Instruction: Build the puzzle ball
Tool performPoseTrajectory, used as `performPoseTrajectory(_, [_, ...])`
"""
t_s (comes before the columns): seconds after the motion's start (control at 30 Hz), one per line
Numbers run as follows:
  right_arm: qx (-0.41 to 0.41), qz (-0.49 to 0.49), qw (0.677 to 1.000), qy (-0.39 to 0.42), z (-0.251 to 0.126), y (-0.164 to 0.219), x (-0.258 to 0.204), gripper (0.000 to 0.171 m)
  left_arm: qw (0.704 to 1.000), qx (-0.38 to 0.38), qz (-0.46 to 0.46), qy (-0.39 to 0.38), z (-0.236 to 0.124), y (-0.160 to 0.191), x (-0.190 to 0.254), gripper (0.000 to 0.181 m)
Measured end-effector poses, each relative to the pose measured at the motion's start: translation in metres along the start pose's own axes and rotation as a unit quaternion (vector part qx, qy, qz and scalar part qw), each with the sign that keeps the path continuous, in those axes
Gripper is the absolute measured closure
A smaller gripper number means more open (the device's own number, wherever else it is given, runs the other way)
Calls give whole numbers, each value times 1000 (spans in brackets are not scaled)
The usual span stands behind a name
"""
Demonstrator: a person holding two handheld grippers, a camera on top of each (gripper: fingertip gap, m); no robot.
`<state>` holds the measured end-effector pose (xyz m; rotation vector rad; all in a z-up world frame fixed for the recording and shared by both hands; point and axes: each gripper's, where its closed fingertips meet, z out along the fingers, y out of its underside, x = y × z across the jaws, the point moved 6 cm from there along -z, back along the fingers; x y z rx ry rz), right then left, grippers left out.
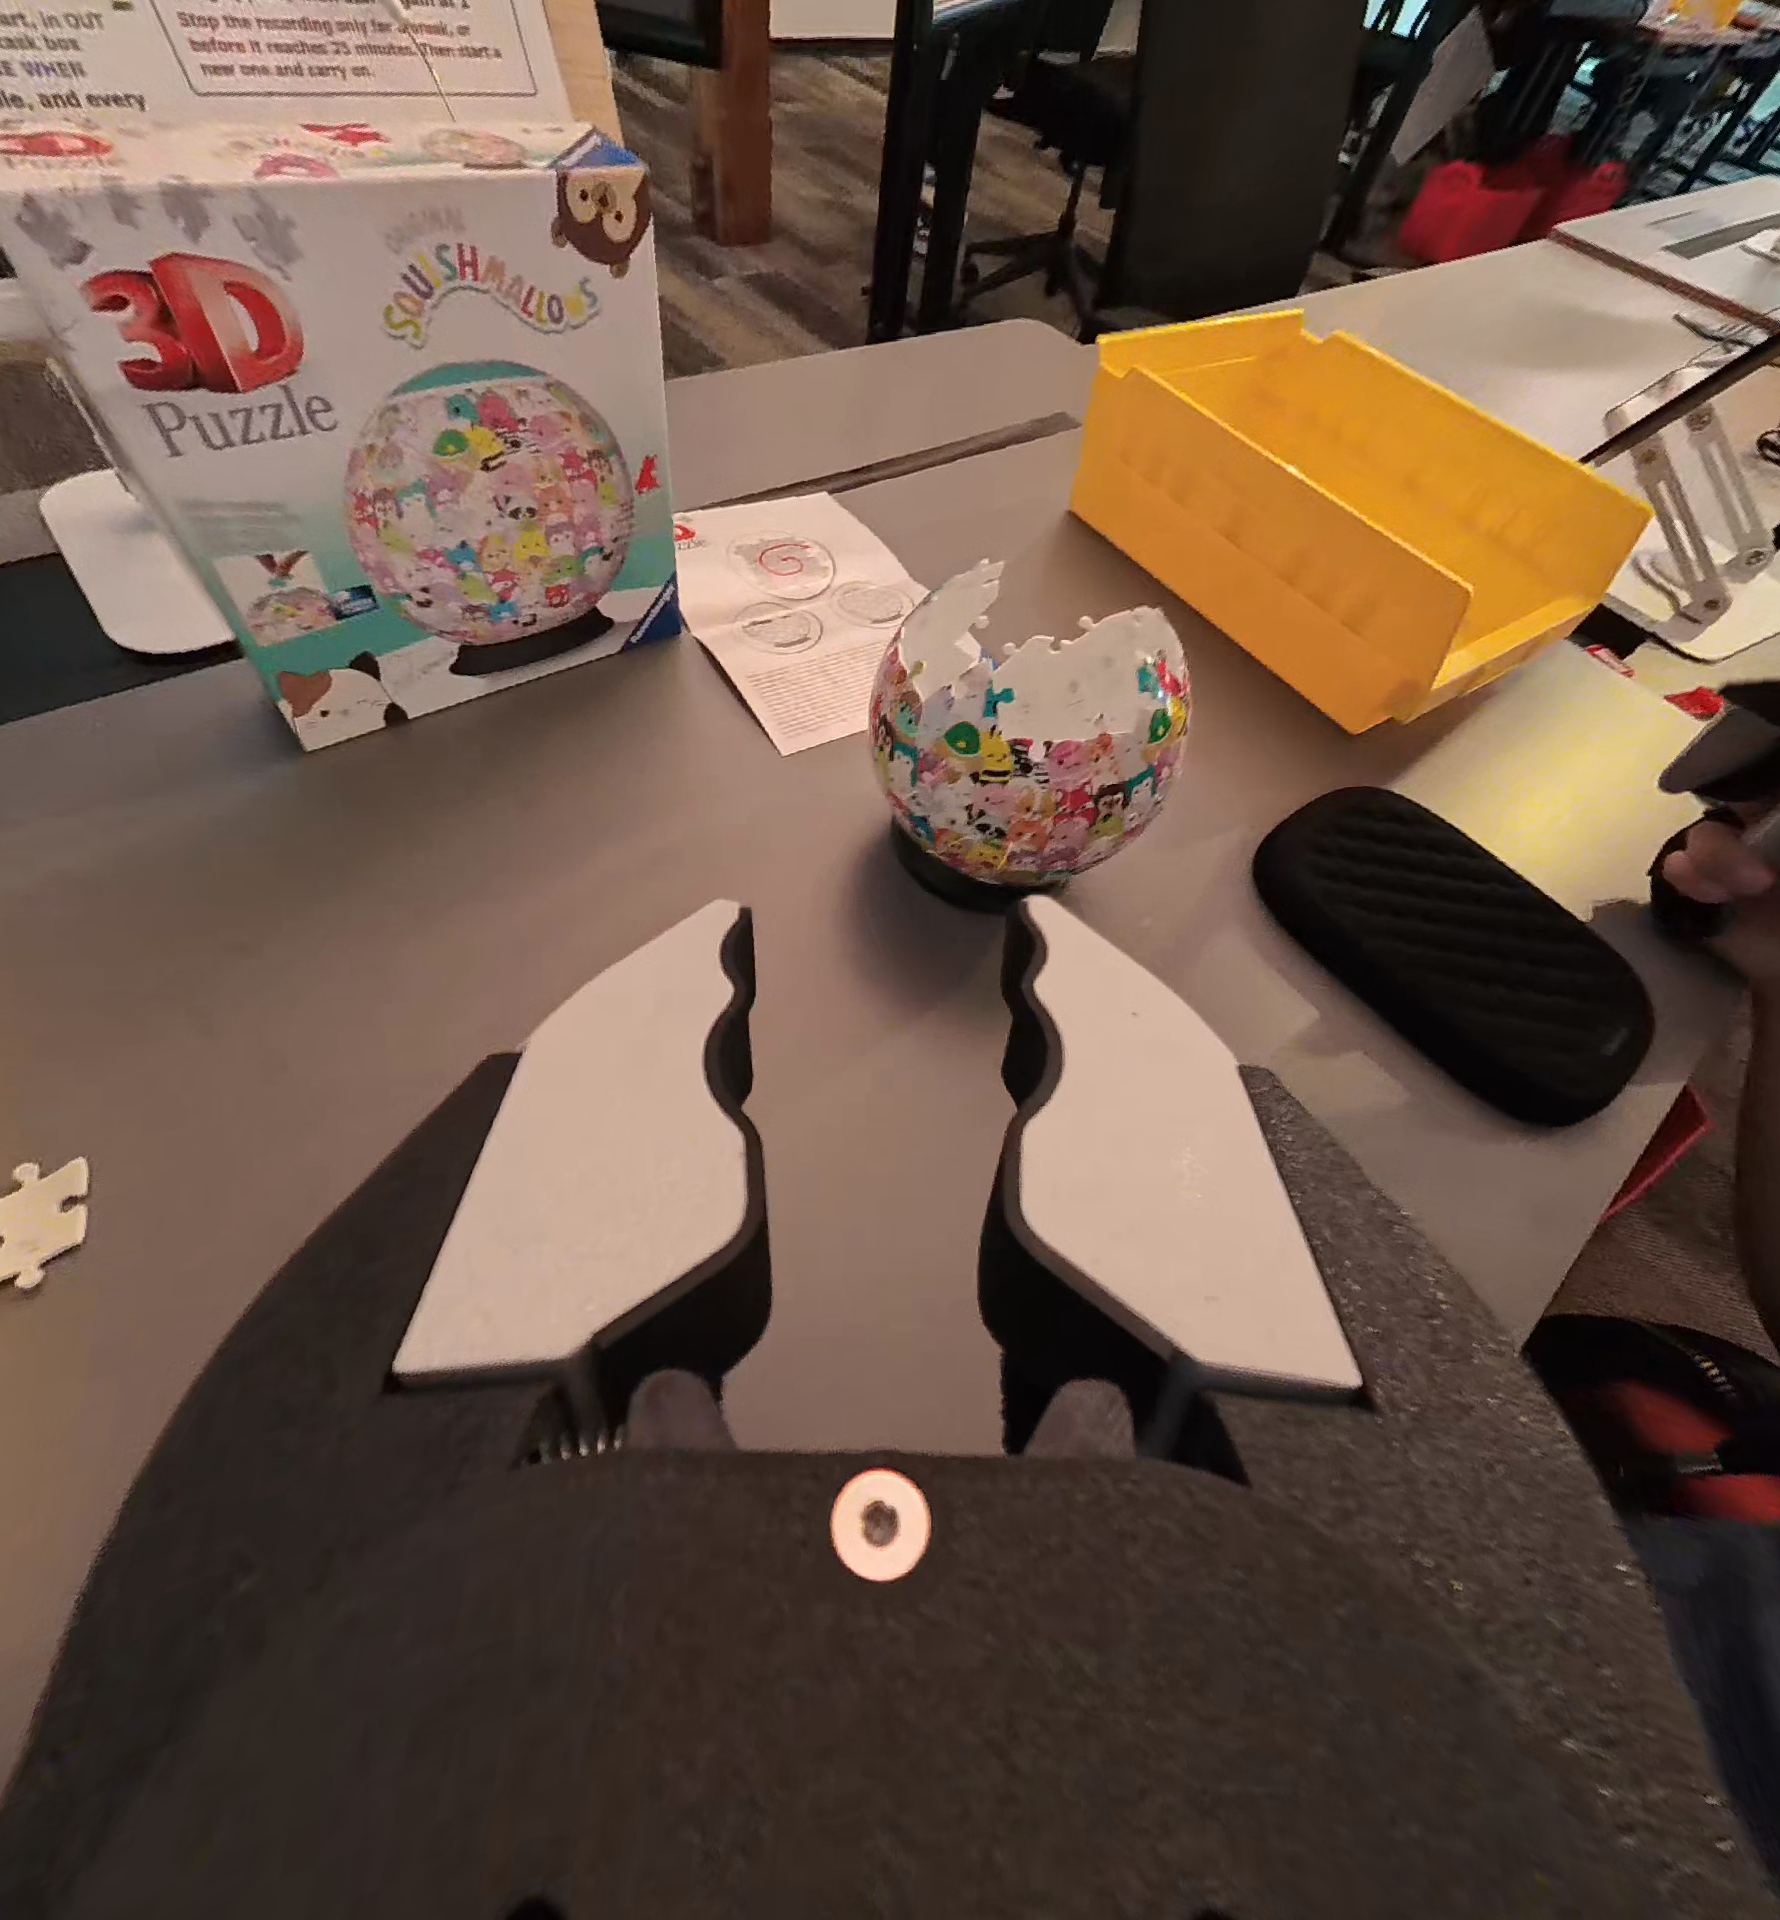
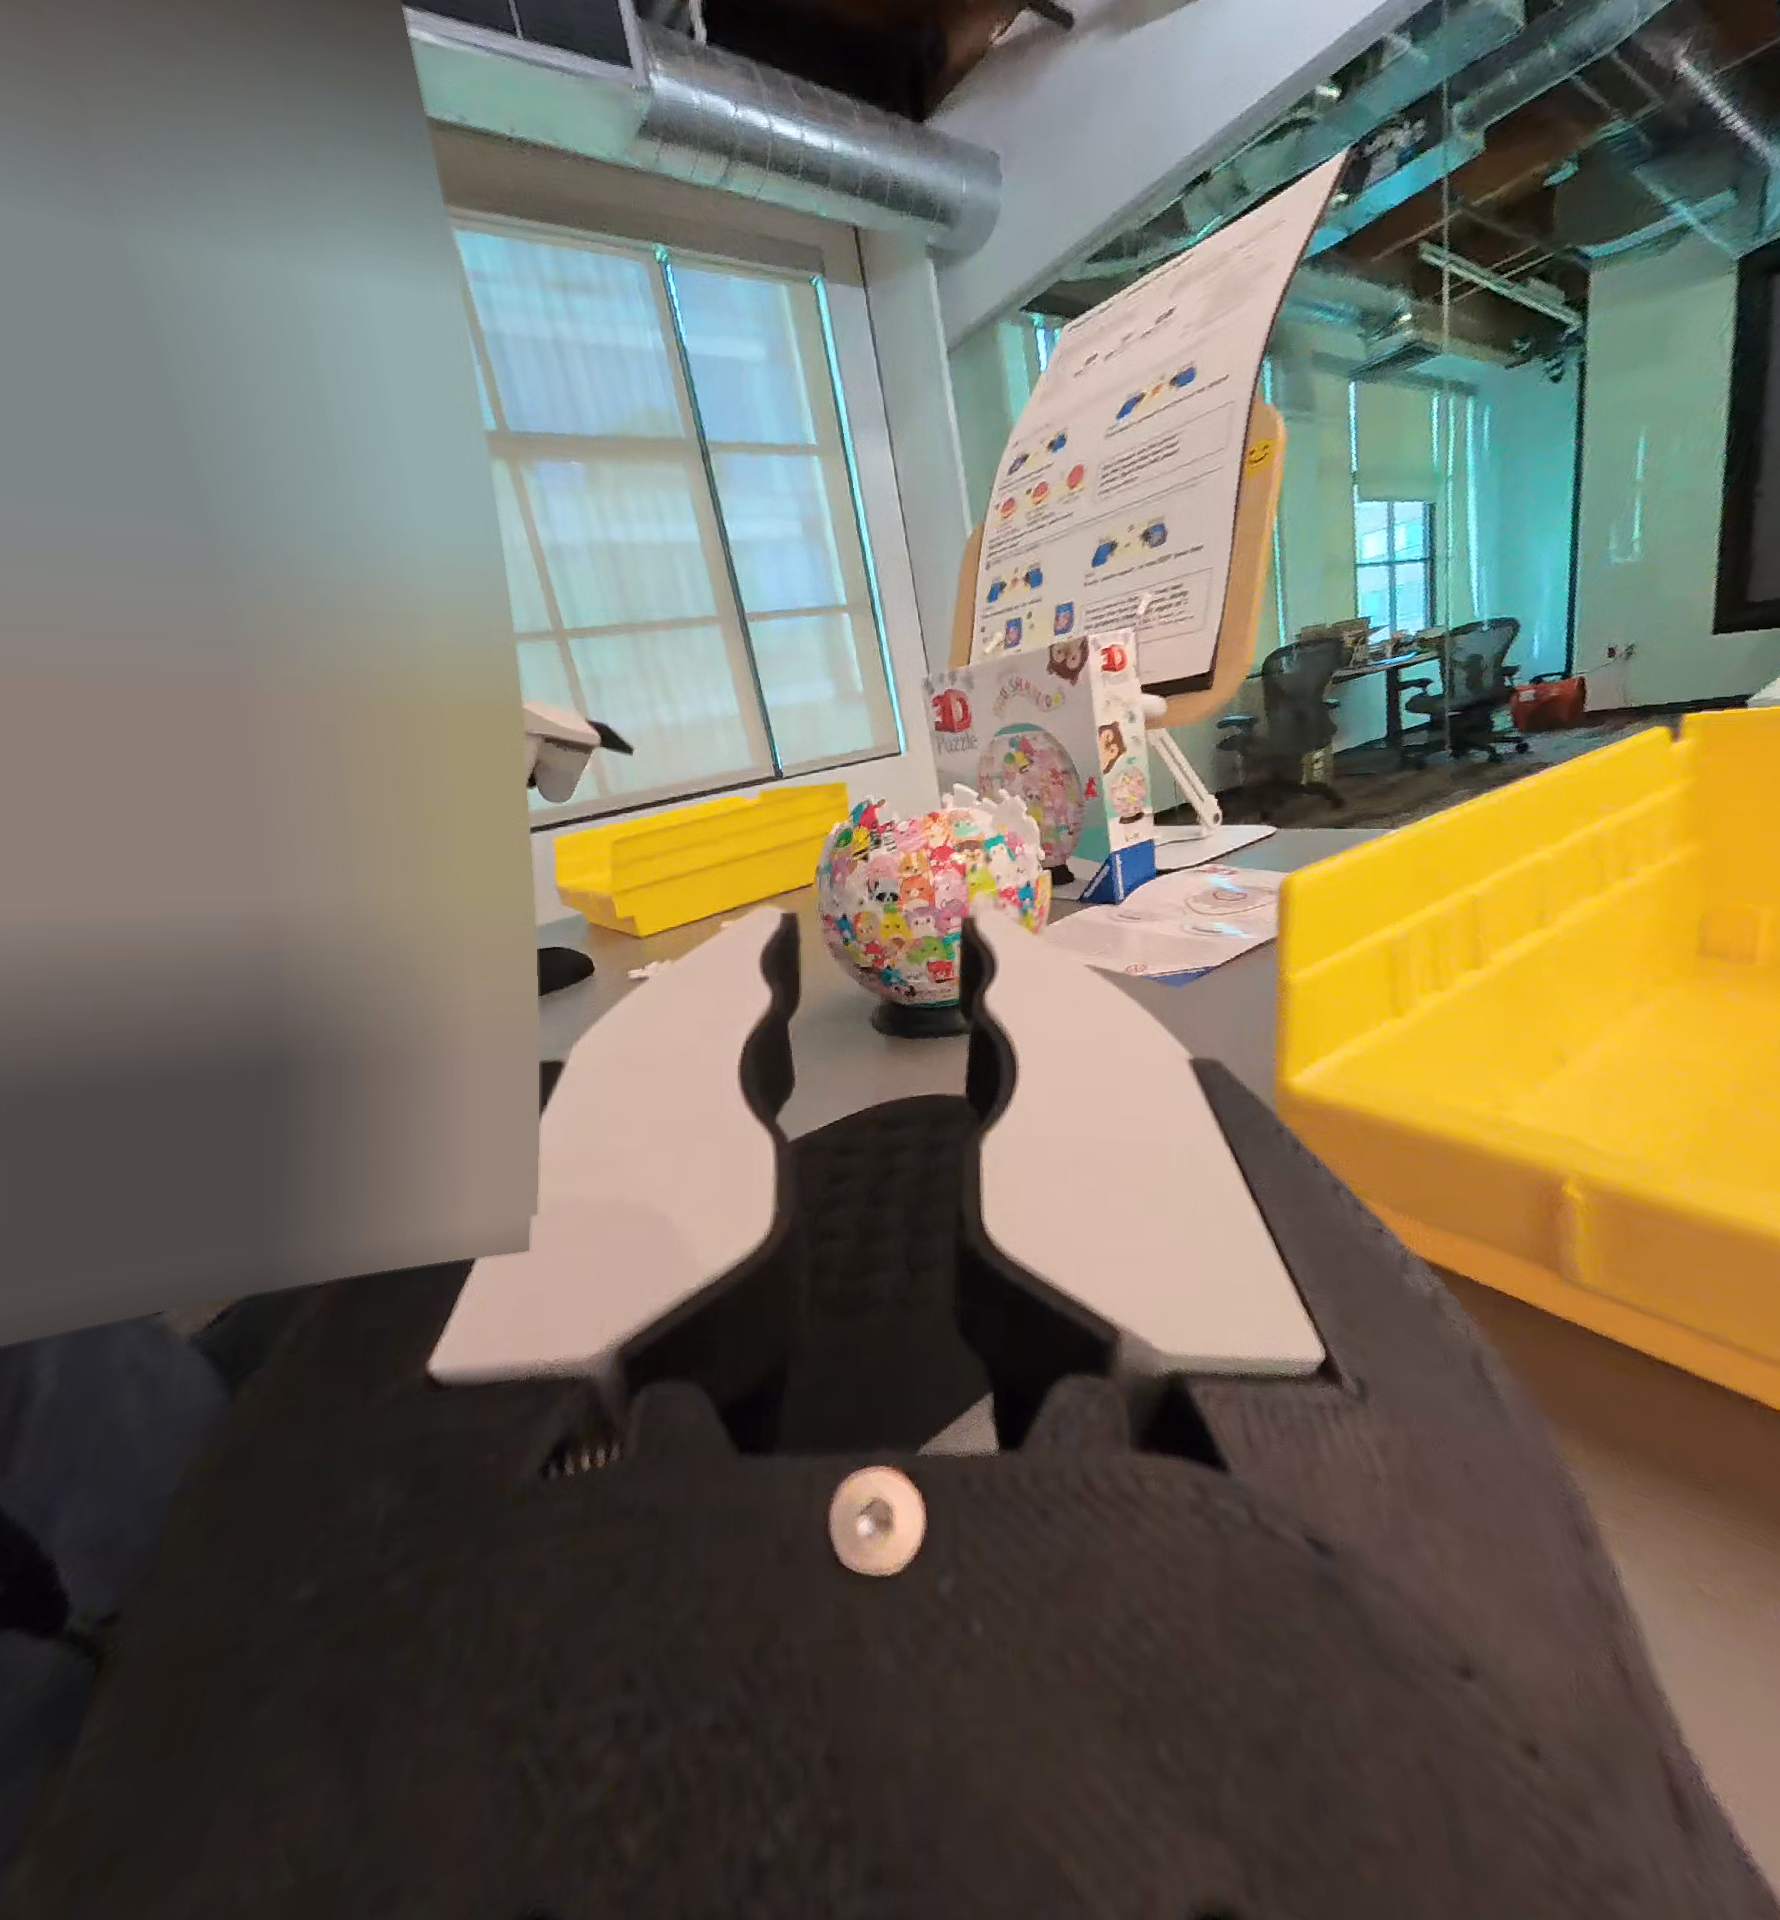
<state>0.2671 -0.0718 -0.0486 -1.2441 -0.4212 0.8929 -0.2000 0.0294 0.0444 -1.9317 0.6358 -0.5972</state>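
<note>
A partly built puzzle ball (image 1: 1029, 746) with colourful cartoon figures stands on a small black stand (image 1: 959, 878) on the grey table; its top is open with a jagged rim. My left gripper (image 1: 878, 920) is open and empty, just short of the ball. A loose white puzzle piece (image 1: 31, 1223) lies face down at the left. In the right wrist view the ball (image 2: 927, 896) sits beyond my right gripper (image 2: 878, 935), which is open and empty, low over a black ribbed pad (image 2: 886, 1195).
The puzzle box (image 1: 366, 447) stands at the back left, an instruction sheet (image 1: 803, 613) beside it. A yellow bin (image 1: 1353, 520) is at the back right, a black ribbed pad (image 1: 1457, 951) at the right. A second yellow bin (image 2: 699, 852) lies beyond the ball. From my left tips it is roughly 15 cm to the partly built puzzle ball (image 1: 1029, 746); from my right, 30 cm.
</note>
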Motion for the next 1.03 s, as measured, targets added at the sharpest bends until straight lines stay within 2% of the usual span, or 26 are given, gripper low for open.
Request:
performPoseTrajectory(0.03, [-4,-4,1000,1,0,1,-1,140,1000,-6,3,1,-1,3,-2,136])
performPoseTrajectory(0.23, [-13,13,1000,-2,3,4,1,130,997,-63,35,7,-17,36,-19,140])
performPoseTrajectory(0.4, [-32,7,999,15,14,9,-5,131,996,-43,32,72,-34,65,-27,141])
performPoseTrajectory(0.5, [-59,-33,997,47,35,13,-28,138,993,-50,47,96,-43,83,-36,141])
performPoseTrajectory(0.6, [-97,-73,991,64,71,20,-55,138,988,-68,62,128,-49,97,-45,141])
performPoseTrajectory(0.7, [-78,-71,993,56,107,23,-71,138,984,-59,48,163,-49,98,-51,141])
performPoseTrajectory(0.8, [-74,-46,995,51,125,30,-71,138,980,-51,18,190,-48,93,-55,143])
performPoseTrajectory(0.93, [-91,-57,993,58,123,41,-62,138,984,-50,9,173,-46,86,-55,144])
performPoseTrajectory(1.03, [-34,-35,998,36,114,32,-63,138,988,-56,15,142,-41,75,-47,144])
